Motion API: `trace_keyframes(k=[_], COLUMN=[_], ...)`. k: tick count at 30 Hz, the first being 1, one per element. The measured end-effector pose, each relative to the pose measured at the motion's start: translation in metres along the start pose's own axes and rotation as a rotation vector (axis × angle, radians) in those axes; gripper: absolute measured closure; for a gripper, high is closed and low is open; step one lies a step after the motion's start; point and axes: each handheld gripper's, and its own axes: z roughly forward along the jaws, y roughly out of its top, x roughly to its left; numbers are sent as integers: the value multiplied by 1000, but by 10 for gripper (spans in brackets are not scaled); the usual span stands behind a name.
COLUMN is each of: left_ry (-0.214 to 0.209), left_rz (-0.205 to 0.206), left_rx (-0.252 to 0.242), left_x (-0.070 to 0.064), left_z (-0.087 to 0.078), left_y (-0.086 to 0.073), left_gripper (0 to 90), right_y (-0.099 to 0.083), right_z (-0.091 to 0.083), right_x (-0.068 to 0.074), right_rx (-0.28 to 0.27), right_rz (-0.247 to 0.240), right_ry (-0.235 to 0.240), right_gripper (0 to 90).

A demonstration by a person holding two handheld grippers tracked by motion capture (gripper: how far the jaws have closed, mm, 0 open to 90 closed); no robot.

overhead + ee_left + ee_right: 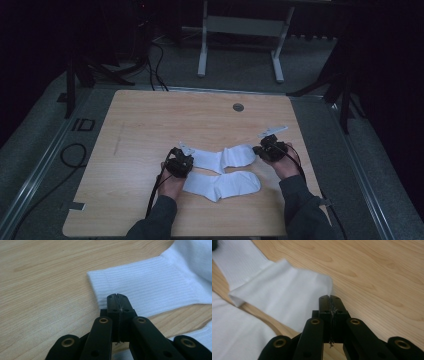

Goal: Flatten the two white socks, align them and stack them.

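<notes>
While both claws sit low over the wood, here is the picture, line by line:

Left gripper (117, 296): jaws pressed flat together, a thin seam between them, tips at the lower edge of the ribbed cuff, centre of the left gripper view; whether any cloth is pinched I cannot tell.

Right gripper (329, 298): jaws likewise closed tight, tips right at the rounded toe end, middle of the right gripper view; a grip on fabric cannot be confirmed.

Upper sock (222, 157): white, lying flat and bent in the middle, stretched between the two grippers at the centre of the high view, cuff at the left, toe at the right.

Lower sock (222, 185): white too, just below the upper one, close beside it, lower centre of the frame.

Hands: left hand (172, 184) and right hand (286, 165) come up from the bottom edge in dark sleeves.

Table (150, 120): light wood grain, with a small round grommet (238, 107) in the upper centre.
</notes>
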Motion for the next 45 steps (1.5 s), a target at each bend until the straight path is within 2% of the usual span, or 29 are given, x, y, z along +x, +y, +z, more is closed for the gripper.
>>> trace_keyframes(k=[8,12,14,19,22,26,28,30,34,35,38,42,45], left_ry=[-3,-16,-27,-34,-51,-57,-59,-66,-70,-73,-75,-83,-75], left_rz=[-5,-21,-37,-39,-54,-45,-42,-59,-54,-48,-46,-46,-24], left_rx=[0,-6,-8,-12,-13,-17,-29,-42,-59,-68,-75,-93,-96], left_x=[0,2,3,3,5,4,4,7,11,13,14,15,14], left_z=[0,0,0,0,0,-1,-4,-12,-23,-31,-37,-49,-56], left_y=[0,0,-1,0,1,2,3,3,3,1,-1,-10,-21], left_gripper=[897,896,896,893,864,785,724,694,664,653,640,634,632], right_y=[-12,-17,-18,-19,-19,-18,-17,-17,-14,-13,-10,-1,5], right_z=[-1,-1,0,2,2,3,2,-1,-10,-13,-15,-16,-15], right_x=[-15,-22,-24,-27,-28,-29,-29,-29,-31,-31,-29,-18,-11], right_rx=[12,20,22,23,22,24,32,27,3,-4,-8,-20,-28], right_rz=[38,49,53,63,68,66,56,52,59,61,47,14,-15], right_ry=[-32,-50,-51,-55,-55,-59,-59,-67,-72,-66,-52,-28,-13], right_gripper=[886,886,887,886,887,886,799,728,597,563,532,511,511])
